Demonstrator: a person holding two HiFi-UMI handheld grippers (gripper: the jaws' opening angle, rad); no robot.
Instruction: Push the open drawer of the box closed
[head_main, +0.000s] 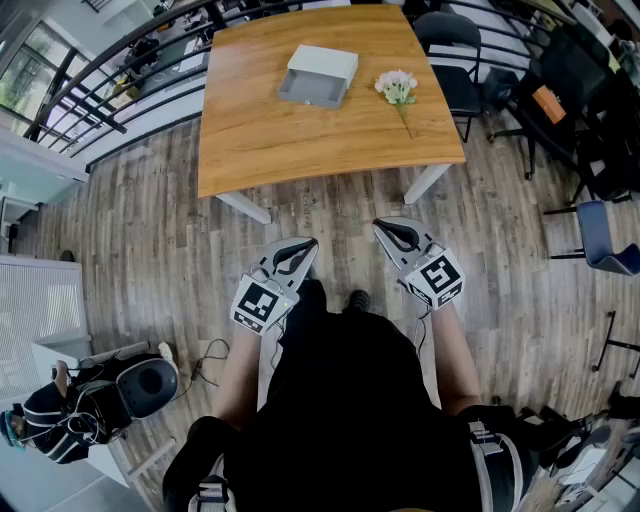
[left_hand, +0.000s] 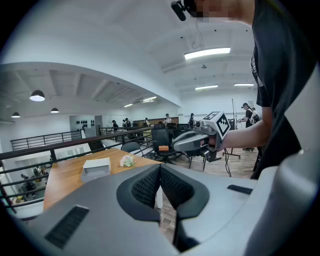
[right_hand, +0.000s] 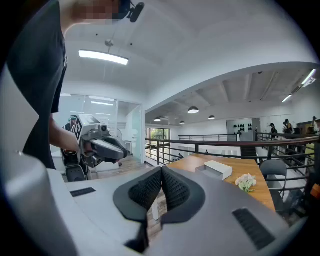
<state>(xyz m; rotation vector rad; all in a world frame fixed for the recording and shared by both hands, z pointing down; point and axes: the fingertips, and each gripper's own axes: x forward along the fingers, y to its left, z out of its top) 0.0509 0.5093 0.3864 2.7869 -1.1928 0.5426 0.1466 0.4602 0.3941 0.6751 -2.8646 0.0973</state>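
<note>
On wooden table (head_main: 300, 140), box (head_main: 318, 75), flowers (head_main: 397, 86).

Wooden table (head_main: 260, 140) on grey plank floor (head_main: 140, 260); black railing (right_hand: 197, 146); dark chairs (head_main: 450, 40) beside

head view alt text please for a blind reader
A person holds the left gripper and right gripper, both shut, low over the floor, short of a wooden table. On it sit a box with its drawer open and, at its right, flowers.

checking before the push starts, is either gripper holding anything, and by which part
Nothing is held: the left gripper and right gripper both have their jaws together, empty, short of the box.
</note>
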